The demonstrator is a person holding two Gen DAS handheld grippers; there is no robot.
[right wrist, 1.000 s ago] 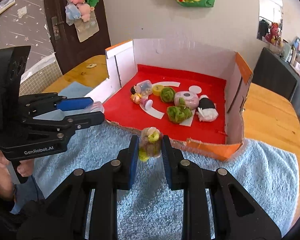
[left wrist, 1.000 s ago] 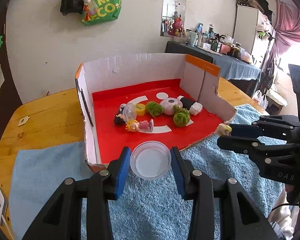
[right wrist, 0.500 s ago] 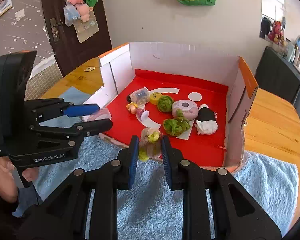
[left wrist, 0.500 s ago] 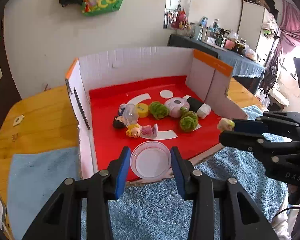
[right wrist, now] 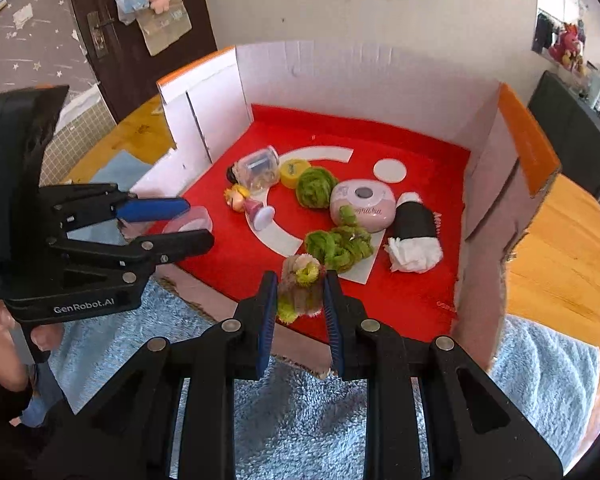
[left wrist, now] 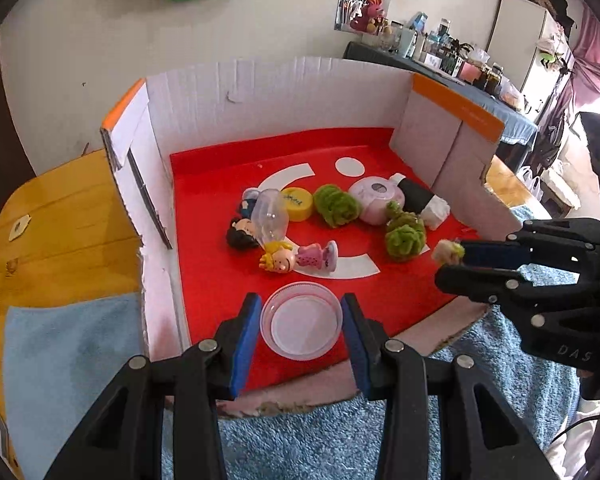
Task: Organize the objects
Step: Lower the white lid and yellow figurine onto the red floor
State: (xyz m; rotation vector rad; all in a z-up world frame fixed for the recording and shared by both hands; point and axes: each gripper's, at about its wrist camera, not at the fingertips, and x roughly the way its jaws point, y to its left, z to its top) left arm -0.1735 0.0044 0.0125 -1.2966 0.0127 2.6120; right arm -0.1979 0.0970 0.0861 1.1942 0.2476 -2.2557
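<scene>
A cardboard box (left wrist: 260, 92) with a red floor (right wrist: 380, 136) holds several small toys. My left gripper (left wrist: 301, 322) is shut on a clear round plastic lid (left wrist: 301, 320), held over the box's front left floor; it also shows in the right wrist view (right wrist: 188, 220). My right gripper (right wrist: 300, 292) is shut on a fuzzy brown and yellow-green pompom toy (right wrist: 300, 284), held over the box's front edge; its tip shows in the left wrist view (left wrist: 448, 250).
In the box lie a blonde doll (left wrist: 296, 258), a clear capsule (left wrist: 272, 220), a yellow cap (left wrist: 298, 202), green pompoms (left wrist: 404, 236), a pink round case (right wrist: 362, 204) and a black-and-white roll (right wrist: 414, 228). A blue towel (left wrist: 320, 440) covers the wooden table (left wrist: 60, 220).
Both grippers have moved forward from above the towel to over the box's front floor, each keeping its object.
</scene>
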